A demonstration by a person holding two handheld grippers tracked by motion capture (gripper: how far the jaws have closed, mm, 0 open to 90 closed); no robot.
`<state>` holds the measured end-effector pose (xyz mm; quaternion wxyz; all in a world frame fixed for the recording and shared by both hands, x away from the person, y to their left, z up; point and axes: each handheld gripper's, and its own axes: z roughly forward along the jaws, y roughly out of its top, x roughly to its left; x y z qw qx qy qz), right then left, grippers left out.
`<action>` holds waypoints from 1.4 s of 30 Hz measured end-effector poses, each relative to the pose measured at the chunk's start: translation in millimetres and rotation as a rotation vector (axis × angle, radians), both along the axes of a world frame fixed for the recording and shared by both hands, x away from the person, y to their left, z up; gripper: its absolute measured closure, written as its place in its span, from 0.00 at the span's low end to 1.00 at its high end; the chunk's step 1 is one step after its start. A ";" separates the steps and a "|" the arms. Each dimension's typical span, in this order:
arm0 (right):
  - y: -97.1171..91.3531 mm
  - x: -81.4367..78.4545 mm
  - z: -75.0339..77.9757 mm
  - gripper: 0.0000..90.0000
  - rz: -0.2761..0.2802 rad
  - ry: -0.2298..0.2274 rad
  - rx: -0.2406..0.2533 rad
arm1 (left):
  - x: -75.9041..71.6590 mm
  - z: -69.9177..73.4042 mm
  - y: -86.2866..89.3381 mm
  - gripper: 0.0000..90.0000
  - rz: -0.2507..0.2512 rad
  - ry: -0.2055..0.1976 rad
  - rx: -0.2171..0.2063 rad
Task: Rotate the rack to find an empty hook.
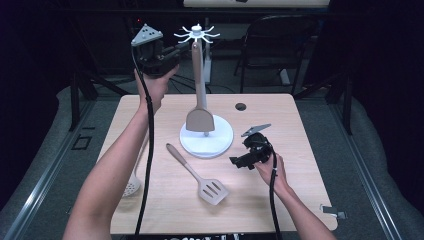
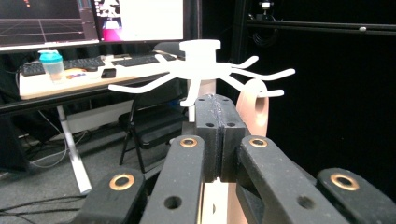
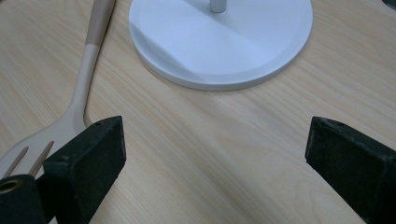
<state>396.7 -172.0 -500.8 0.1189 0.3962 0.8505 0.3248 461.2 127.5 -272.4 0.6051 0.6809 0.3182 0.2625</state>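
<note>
A white utensil stand rises from a round base (image 1: 220, 141) (image 3: 219, 42) to a crown of hooks (image 1: 197, 34) (image 2: 201, 70). A beige solid spatula (image 1: 200, 117) hangs down along its pole, with its handle loop (image 2: 254, 109) at the hooks. My left gripper (image 1: 184, 48) (image 2: 215, 135) is raised high, its jaws shut pad to pad just in front of that loop; a grip on it cannot be made out. My right gripper (image 1: 239, 161) (image 3: 215, 154) stands open low over the table beside the base. A beige slotted turner (image 1: 200, 177) (image 3: 79, 93) lies on the table to its left.
A perforated spoon (image 1: 132, 186) lies at the table's left, partly under the left forearm. The wooden table (image 1: 300, 190) has a small round hole (image 1: 241, 106) at the back. A dark chair (image 1: 280, 45) stands behind it, and a desk with a bottle (image 2: 52, 63) beyond.
</note>
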 end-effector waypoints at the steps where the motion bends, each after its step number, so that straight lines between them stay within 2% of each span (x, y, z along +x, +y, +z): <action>1: 0.1 0.0 -0.1 0.05 0.000 0.000 0.000 | 0.5 0.2 0.3 1.00 0.003 0.001 0.001; 15: 0.5 0.0 -0.5 0.05 0.002 0.001 0.000 | 6.8 0.0 2.1 1.00 0.024 0.011 0.011; 23: 0.9 0.0 -0.7 0.05 0.007 0.000 0.000 | 7.4 1.3 5.1 0.99 0.011 0.003 -0.002; 27: 0.7 0.0 -0.6 0.05 0.008 0.005 -0.006 | 5.1 -0.6 9.3 0.91 0.006 -0.004 -0.009; 29: 0.7 0.0 -0.5 0.05 0.011 0.005 -0.006 | 2.2 -2.3 11.6 0.88 0.015 -0.008 -0.013; 33: 1.2 -0.3 -0.5 0.06 0.013 0.003 -0.007 | -2.6 -5.7 15.5 0.78 0.056 -0.007 0.006; 39: 2.6 -0.3 -1.0 0.06 0.021 0.007 -0.015 | -4.4 -17.7 25.9 0.52 0.106 0.019 0.031; 42: 3.2 -0.3 -1.5 0.06 0.022 0.012 -0.012 | -5.3 -27.3 32.4 0.43 0.113 0.035 0.044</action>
